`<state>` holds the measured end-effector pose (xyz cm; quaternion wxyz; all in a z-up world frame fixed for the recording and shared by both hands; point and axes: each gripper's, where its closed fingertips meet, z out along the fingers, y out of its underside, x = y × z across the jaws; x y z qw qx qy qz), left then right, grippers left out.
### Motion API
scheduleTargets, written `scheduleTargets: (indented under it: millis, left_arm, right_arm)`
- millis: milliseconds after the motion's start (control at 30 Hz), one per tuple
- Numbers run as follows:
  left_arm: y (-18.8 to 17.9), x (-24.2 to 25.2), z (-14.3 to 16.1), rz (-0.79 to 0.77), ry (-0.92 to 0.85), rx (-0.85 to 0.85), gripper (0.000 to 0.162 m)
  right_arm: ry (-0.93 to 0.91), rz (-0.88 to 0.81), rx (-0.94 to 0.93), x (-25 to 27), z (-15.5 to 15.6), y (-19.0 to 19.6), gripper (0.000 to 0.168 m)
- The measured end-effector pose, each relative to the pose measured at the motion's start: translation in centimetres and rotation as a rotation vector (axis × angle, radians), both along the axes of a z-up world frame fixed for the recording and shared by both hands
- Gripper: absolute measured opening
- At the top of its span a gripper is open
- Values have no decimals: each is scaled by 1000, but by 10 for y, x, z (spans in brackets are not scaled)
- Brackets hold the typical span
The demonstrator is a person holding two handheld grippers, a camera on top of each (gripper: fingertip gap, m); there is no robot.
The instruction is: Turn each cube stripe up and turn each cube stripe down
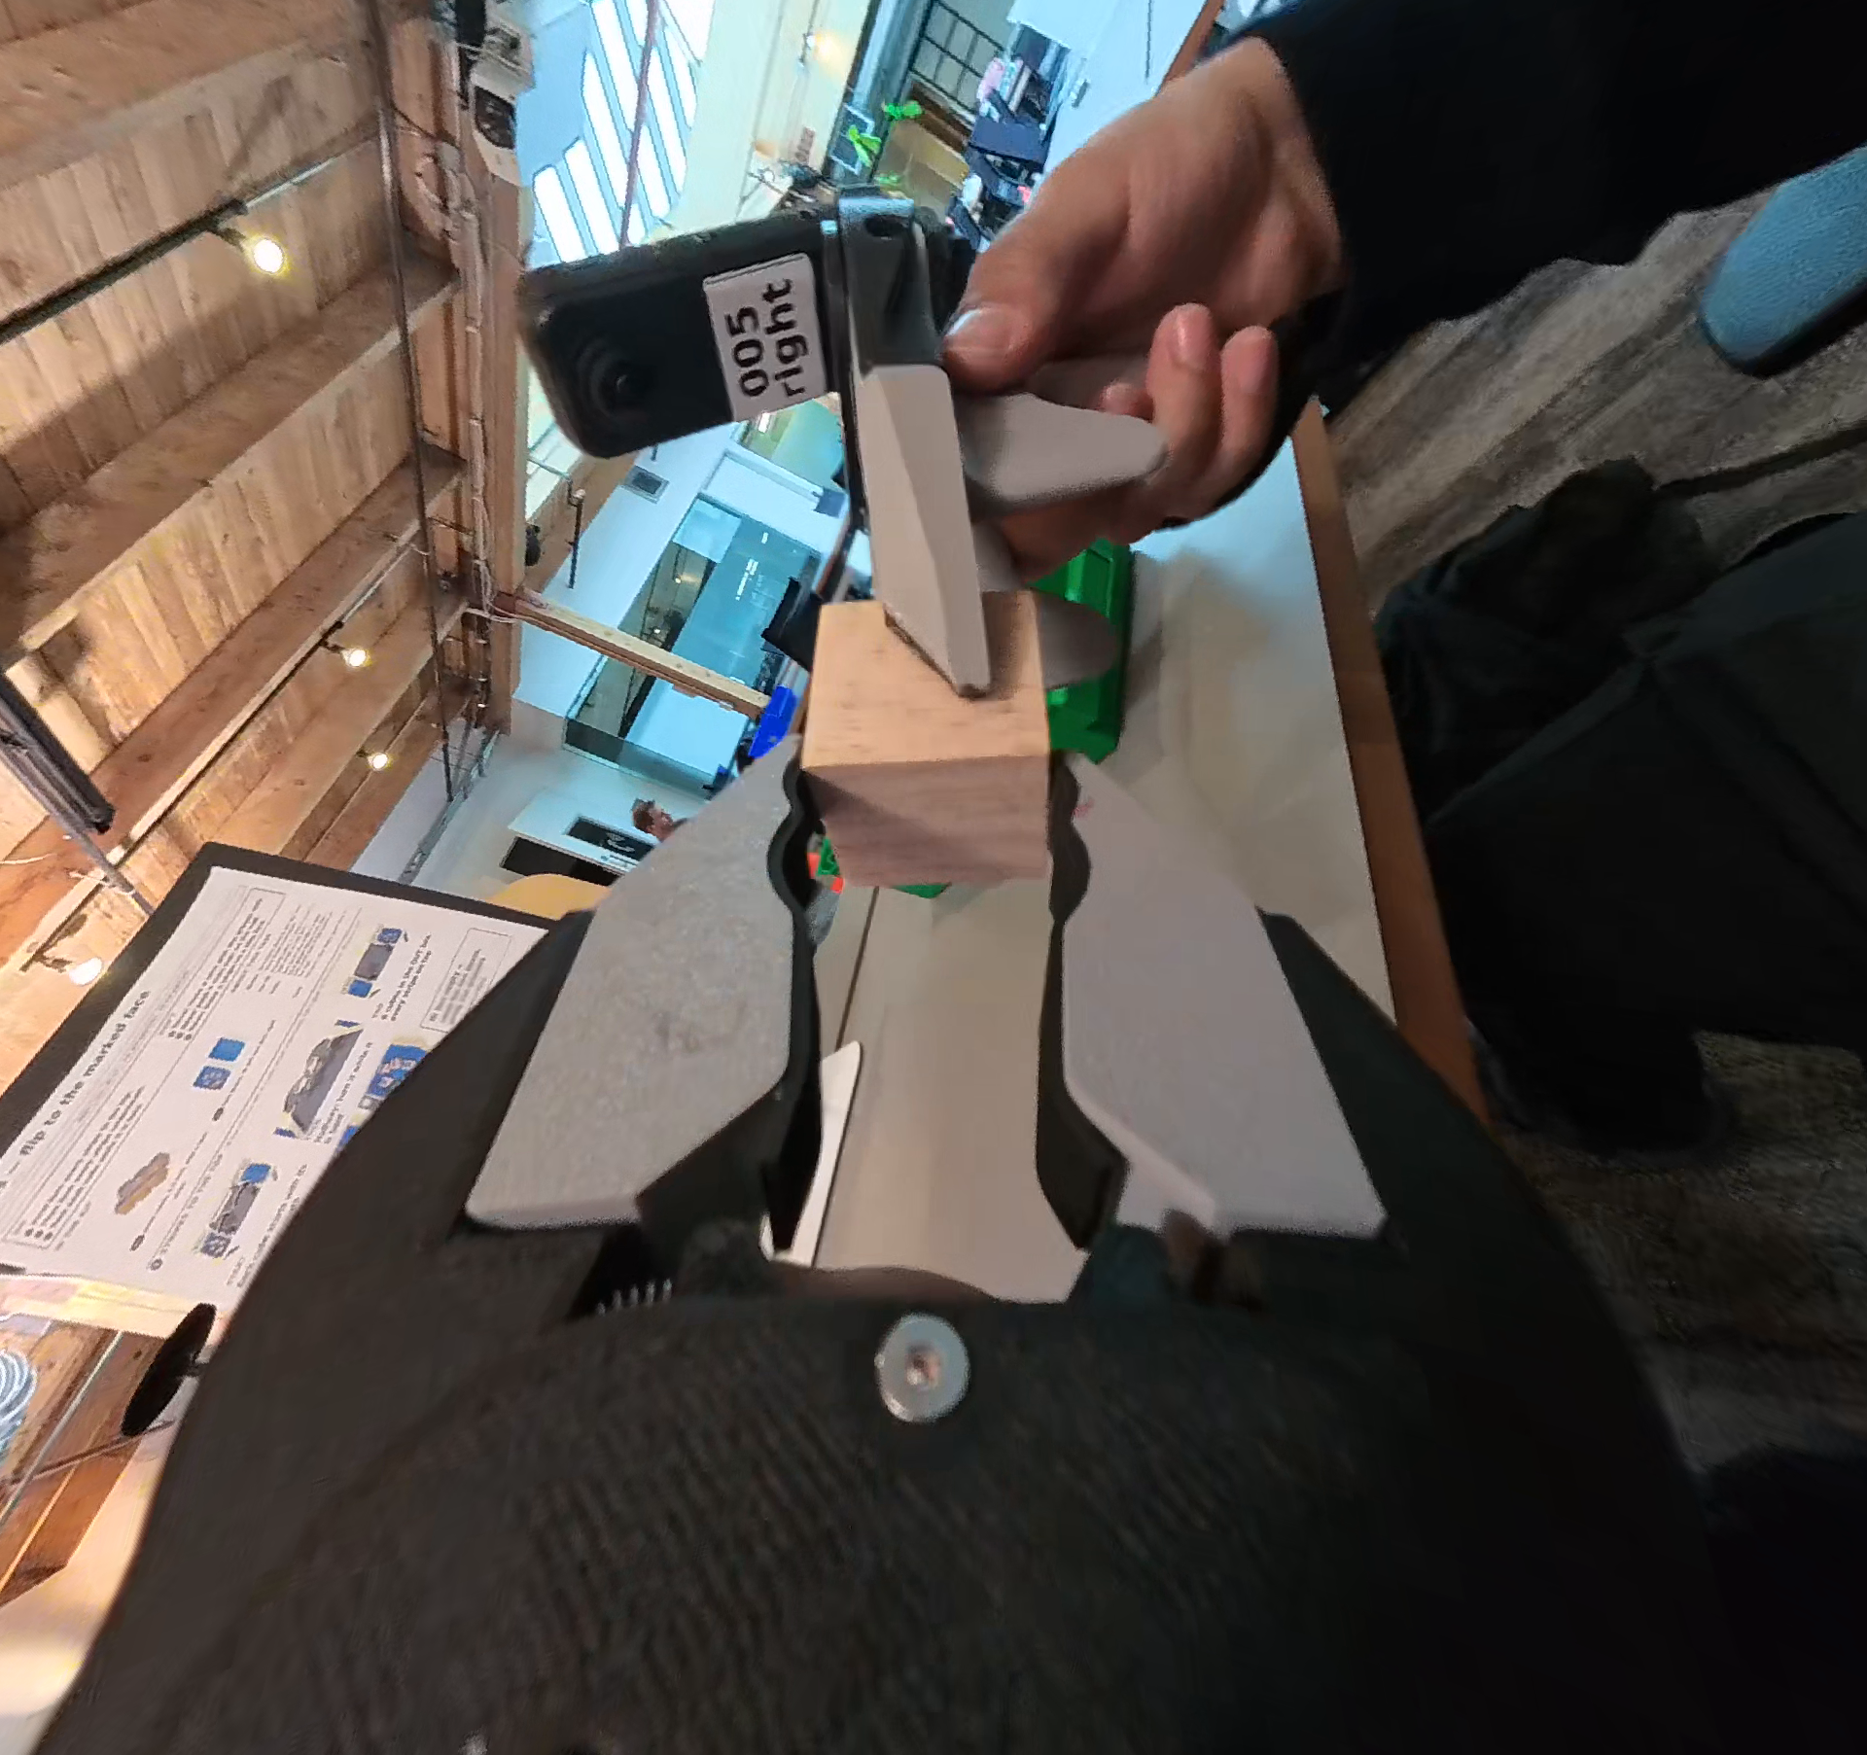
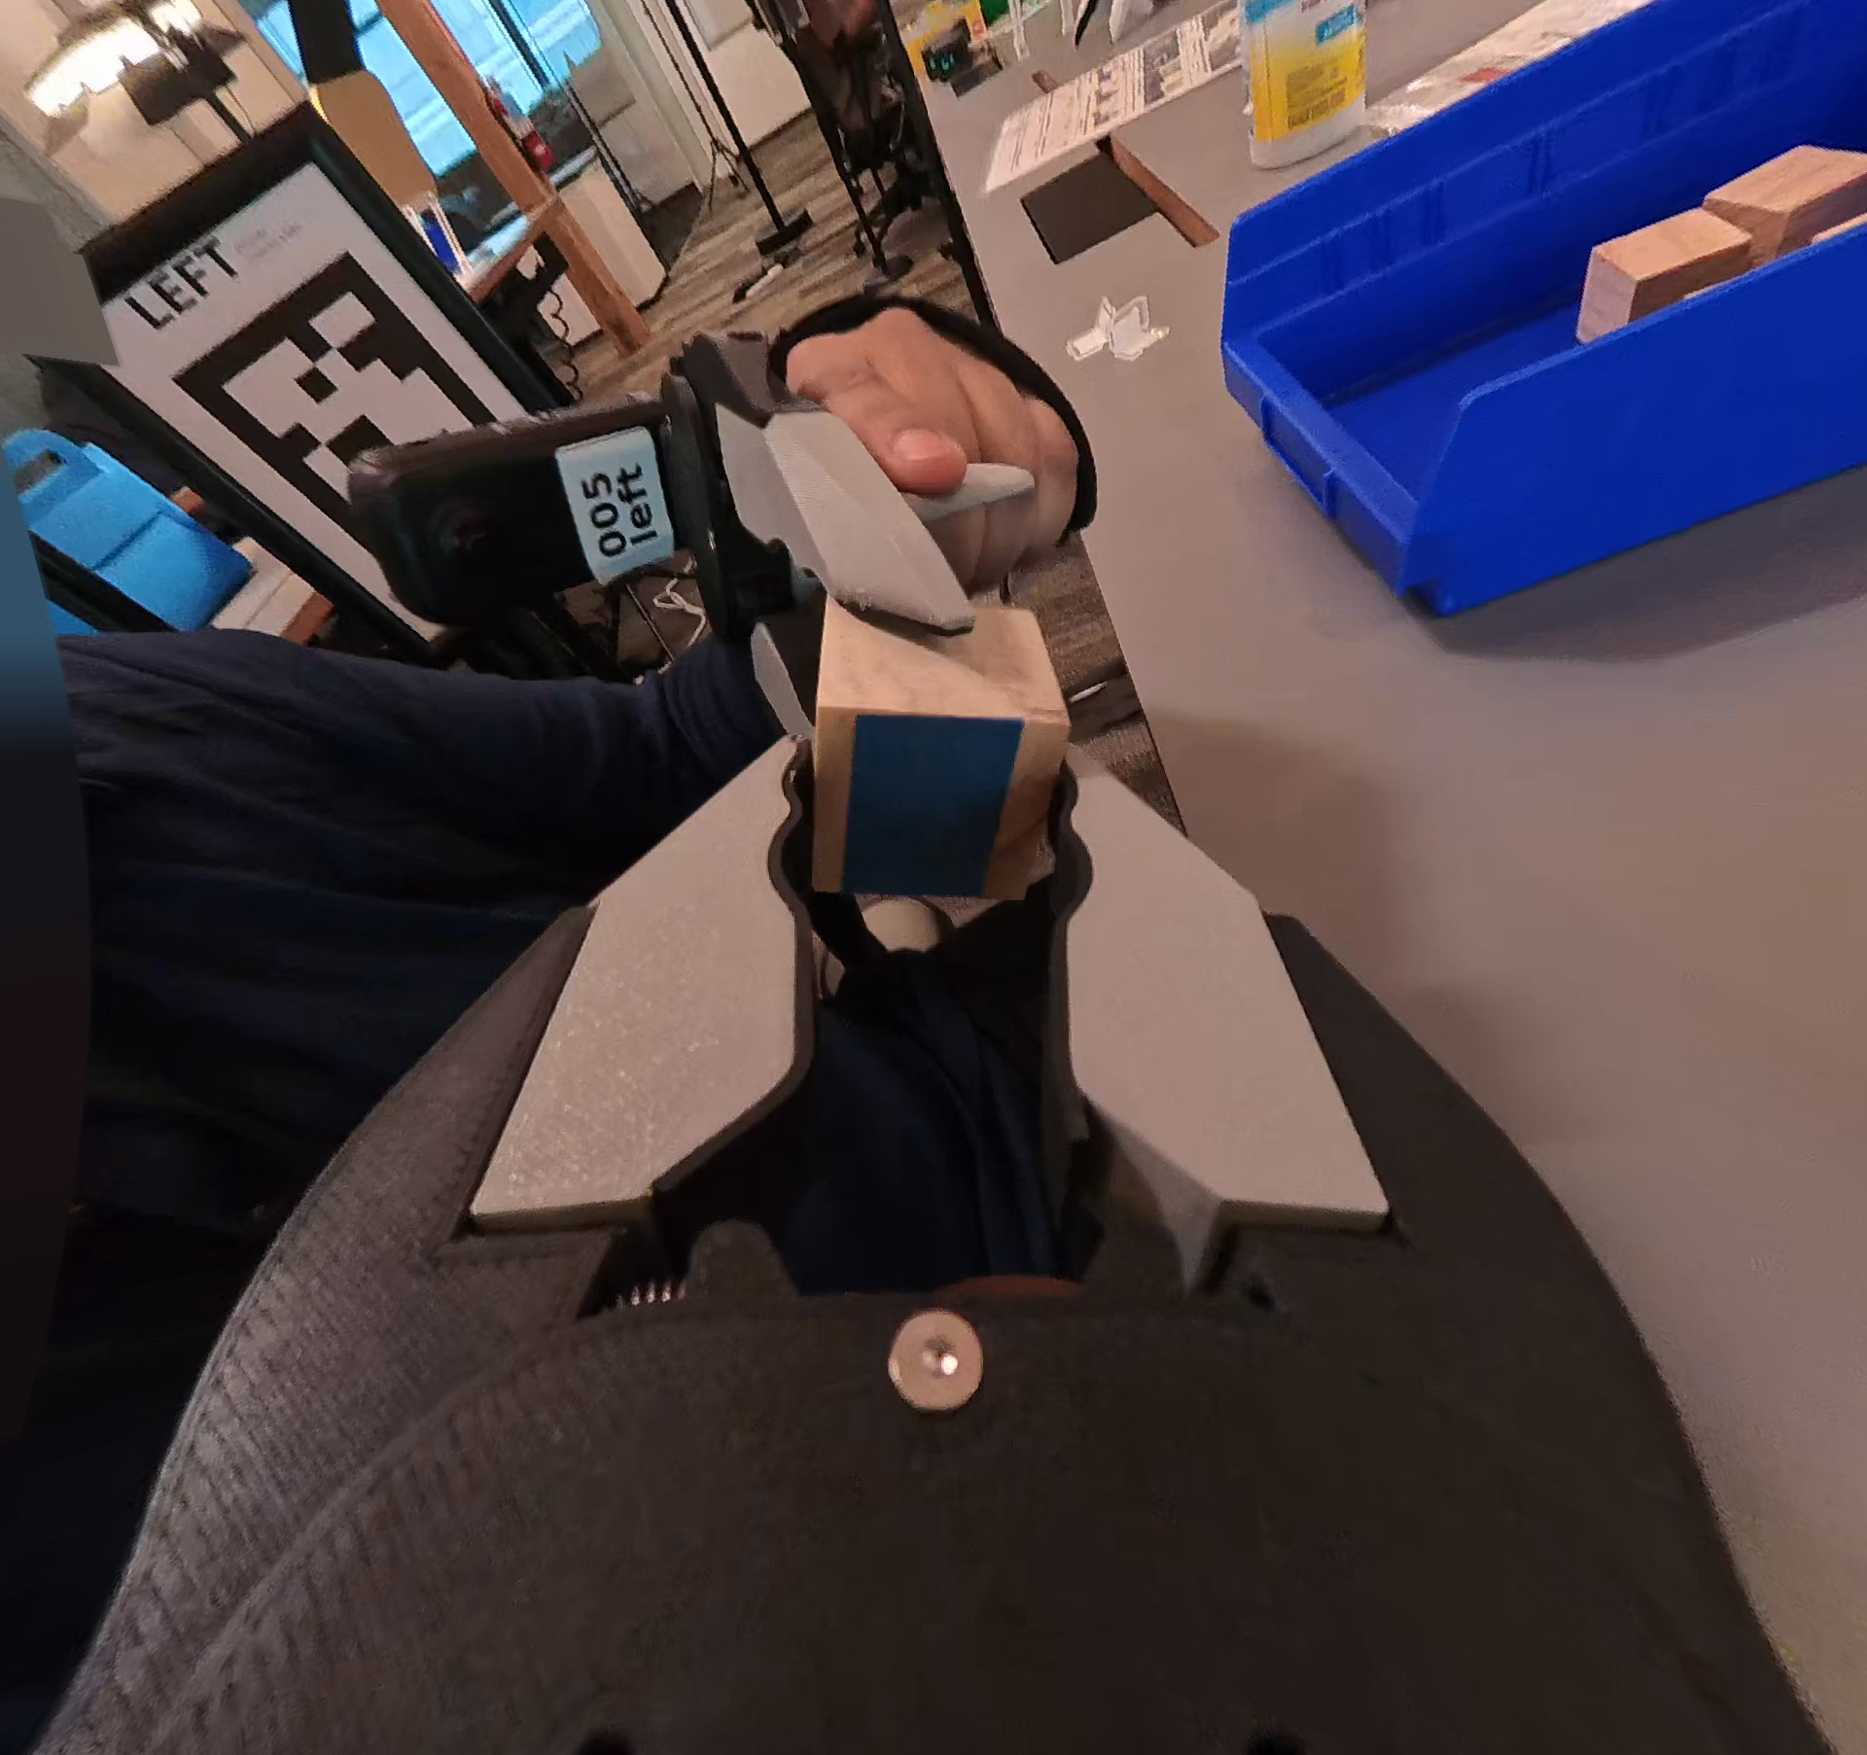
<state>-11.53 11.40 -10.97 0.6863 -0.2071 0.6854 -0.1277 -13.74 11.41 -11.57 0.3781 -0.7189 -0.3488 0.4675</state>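
The wooden cube [image 2: 935,757] hangs in mid-air off the desk [image 2: 1465,848] edge, clamped by both the right gripper [image 2: 929,828] and left gripper [image 1: 924,823] — jaws crossing. Its blue stripe [image 2: 929,802] faces the right gripper's camera.

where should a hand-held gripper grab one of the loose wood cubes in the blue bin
Take the nearest wood cube across two opposite flat side faces, coming from above through the open top of the blue bin. The bin's walls block a sideways approach, and another cube sits close on one side, so the free pair of faces is probably safer.
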Motion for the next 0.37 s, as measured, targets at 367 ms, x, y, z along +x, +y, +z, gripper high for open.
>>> scheduleTargets:
  millis: [367]
  left_arm:
    - [25,-12,28,88,-170,-104,40]
  right_arm:
    - [48,-413,160,102,35,61,42]
